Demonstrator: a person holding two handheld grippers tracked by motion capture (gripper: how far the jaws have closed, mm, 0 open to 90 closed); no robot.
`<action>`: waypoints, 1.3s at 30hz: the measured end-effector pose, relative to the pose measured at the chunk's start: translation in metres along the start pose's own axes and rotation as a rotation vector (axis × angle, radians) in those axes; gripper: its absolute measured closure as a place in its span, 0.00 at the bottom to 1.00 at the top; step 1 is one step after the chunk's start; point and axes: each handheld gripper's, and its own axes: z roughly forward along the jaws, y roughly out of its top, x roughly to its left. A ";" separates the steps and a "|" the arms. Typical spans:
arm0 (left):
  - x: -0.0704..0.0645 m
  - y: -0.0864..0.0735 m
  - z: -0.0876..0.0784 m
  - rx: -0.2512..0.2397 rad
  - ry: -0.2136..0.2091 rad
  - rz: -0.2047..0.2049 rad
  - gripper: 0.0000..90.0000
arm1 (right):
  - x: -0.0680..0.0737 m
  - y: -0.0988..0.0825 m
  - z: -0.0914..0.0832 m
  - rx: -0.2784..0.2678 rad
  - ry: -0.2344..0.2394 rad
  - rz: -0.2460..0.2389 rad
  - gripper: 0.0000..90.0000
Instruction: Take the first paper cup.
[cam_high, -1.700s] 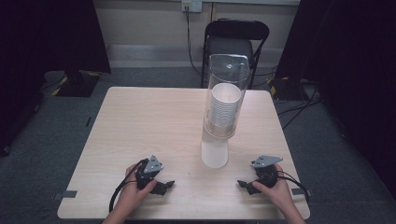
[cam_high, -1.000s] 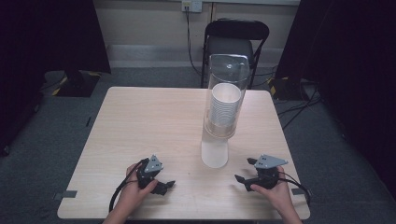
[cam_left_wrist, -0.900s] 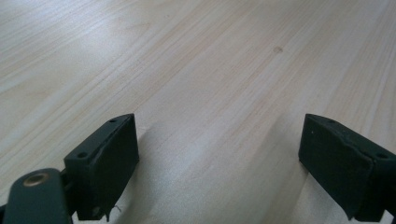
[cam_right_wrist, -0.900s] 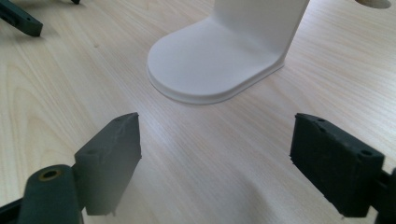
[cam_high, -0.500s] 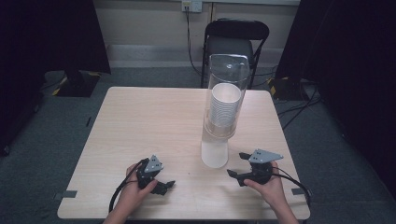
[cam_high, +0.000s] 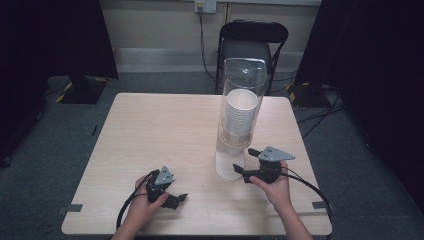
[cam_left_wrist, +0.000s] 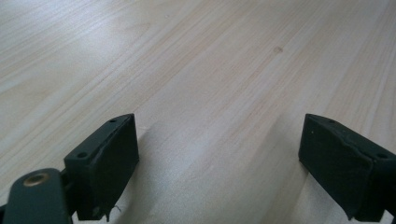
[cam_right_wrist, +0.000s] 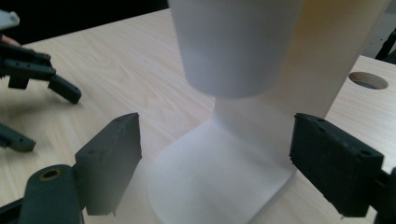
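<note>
The cup dispenser (cam_high: 239, 120) stands upright on the table (cam_high: 150, 130), nearer its right edge than its left and about midway between near and far edges: a clear tube with a stack of white cups (cam_high: 240, 114) inside and a white base. The right gripper (cam_high: 245, 162) hovers at that base with its jaws spread wide, nothing between the pads yet; in the right gripper view the bottom cup (cam_right_wrist: 233, 46) hangs from the tube's mouth just above and ahead of the jaws. To pull a cup cleanly, I would raise the jaws level with that cup's wall, straddle it evenly, then close gently (paper crushes easily) and draw straight down along the tube's axis. A sideways tug could tip the tall dispenser, or drag a second cup along. The left gripper (cam_high: 172, 197) rests low near the table's near edge, jaws also spread and empty, well apart from the dispenser; it could steady the base if needed.
</note>
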 end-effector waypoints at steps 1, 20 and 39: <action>0.000 0.000 0.000 0.000 0.000 0.000 0.13 | -0.003 0.003 0.002 -0.019 -0.002 0.014 0.20; 0.000 0.000 0.000 0.000 0.000 0.000 0.13 | -0.008 0.024 0.028 -0.081 -0.002 -0.015 0.33; 0.000 0.000 0.000 0.001 0.000 0.000 0.13 | -0.011 -0.002 0.031 -0.094 0.032 0.024 0.39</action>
